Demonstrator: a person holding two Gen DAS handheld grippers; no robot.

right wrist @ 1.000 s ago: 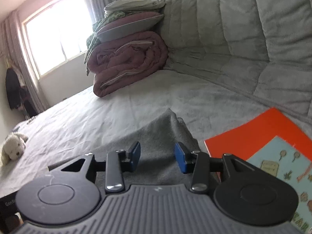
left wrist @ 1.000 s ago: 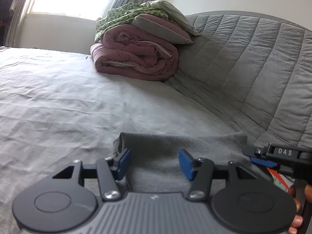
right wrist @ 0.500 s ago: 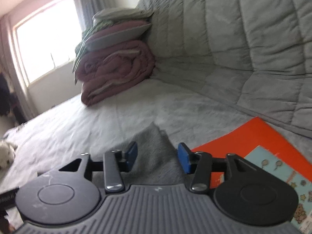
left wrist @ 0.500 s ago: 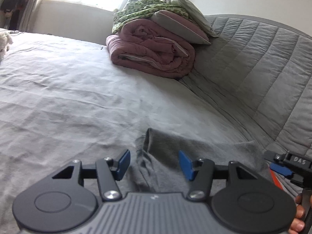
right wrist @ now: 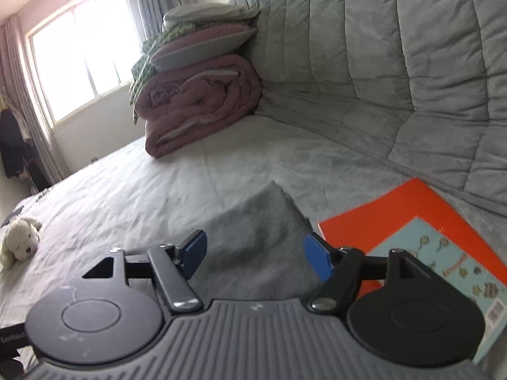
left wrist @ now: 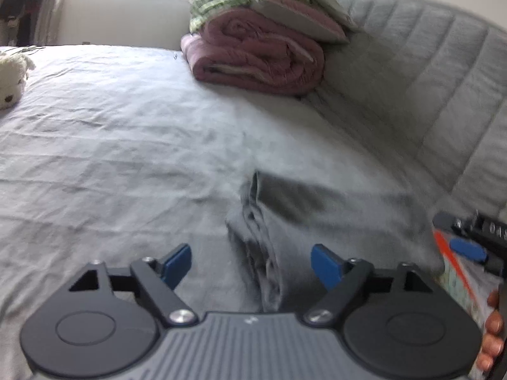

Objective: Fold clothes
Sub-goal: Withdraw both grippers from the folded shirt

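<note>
While the folded grey garment (left wrist: 317, 218) lay flat on the bed (left wrist: 111, 158), near the orange book (right wrist: 412, 221) at its right, left tongs (left wrist: 252, 262) and right tongs (right wrist: 255, 253) hovered wide and empty, seemingly having released it to rest.

Left of my left fingers (left wrist: 177, 264) I see open bedsheet (left wrist: 111, 158); far ahead, the rolled blanket stack (left wrist: 259, 60) blocks passage. Just right of my right fingers (right wrist: 317, 258) lies the orange book (right wrist: 408, 221), the quilted backrest (right wrist: 396, 63) walling off beyond.
</note>
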